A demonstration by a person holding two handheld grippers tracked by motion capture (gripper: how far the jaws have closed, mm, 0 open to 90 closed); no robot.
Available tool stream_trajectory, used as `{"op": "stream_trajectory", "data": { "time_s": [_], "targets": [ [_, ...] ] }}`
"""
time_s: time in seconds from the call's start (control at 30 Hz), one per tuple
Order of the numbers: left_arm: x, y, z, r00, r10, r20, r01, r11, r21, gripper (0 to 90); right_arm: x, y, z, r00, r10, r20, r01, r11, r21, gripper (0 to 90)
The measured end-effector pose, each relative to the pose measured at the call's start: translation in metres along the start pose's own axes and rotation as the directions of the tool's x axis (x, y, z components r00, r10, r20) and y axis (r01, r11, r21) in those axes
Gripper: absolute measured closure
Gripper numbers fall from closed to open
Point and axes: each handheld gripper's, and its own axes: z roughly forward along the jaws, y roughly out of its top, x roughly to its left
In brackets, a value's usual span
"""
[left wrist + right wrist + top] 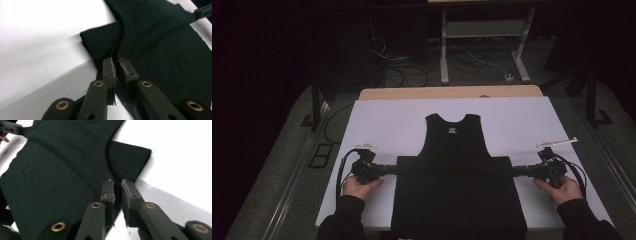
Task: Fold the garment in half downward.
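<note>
A black sleeveless garment lies flat on a white board, neck toward the far side, with a crease running across at its middle. My left gripper is at the crease's left end and my right gripper at its right end. In the left gripper view the jaws stand almost together over the garment's edge, pinching thin cloth. In the right gripper view the jaws show a clear gap above the garment's edge, with the pads off it.
The board rests on a wooden table. Beyond it, cables and a white desk frame stand on the dark floor. Bare board lies left and right of the garment. Its lower hem reaches the near edge.
</note>
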Motion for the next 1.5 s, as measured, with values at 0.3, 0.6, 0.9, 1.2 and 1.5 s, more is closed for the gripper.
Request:
{"op": "stream_trajectory", "data": {
  "time_s": [0.3, 0.6, 0.9, 1.2, 1.5],
  "targets": [
    [-0.007, 0.005, 0.000, 0.9974, 0.061, -0.038, -0.061, 0.9981, 0.007, 59.8, -0.001, 0.002, -0.005, 0.9997, -0.007, 0.024, 0.008, 0.999, -0.042, 60.0],
    [-0.009, 0.009, -0.003, 0.9933, 0.081, -0.082, -0.082, 0.9965, -0.012, 43.3, 0.001, 0.003, -0.007, 0.9984, -0.030, 0.048, 0.034, 0.996, -0.079, 36.8],
    [-0.011, 0.014, -0.003, 0.9900, 0.093, -0.106, -0.096, 0.9952, -0.020, 28.2, 0.002, 0.009, -0.014, 0.9942, -0.047, 0.096, 0.059, 0.990, -0.130, 6.2],
    [-0.006, 0.024, -0.001, 0.9936, 0.076, -0.083, -0.079, 0.9966, -0.023, 15.4, 0.003, 0.021, -0.015, 0.9871, -0.082, 0.138, 0.101, 0.986, -0.136, 0.0],
    [-0.005, 0.039, -0.002, 0.9948, 0.084, -0.058, -0.085, 0.9961, -0.023, 0.0, 0.001, 0.033, -0.019, 0.9871, -0.094, 0.130, 0.112, 0.984, -0.137, 0.0]
  ]
}}
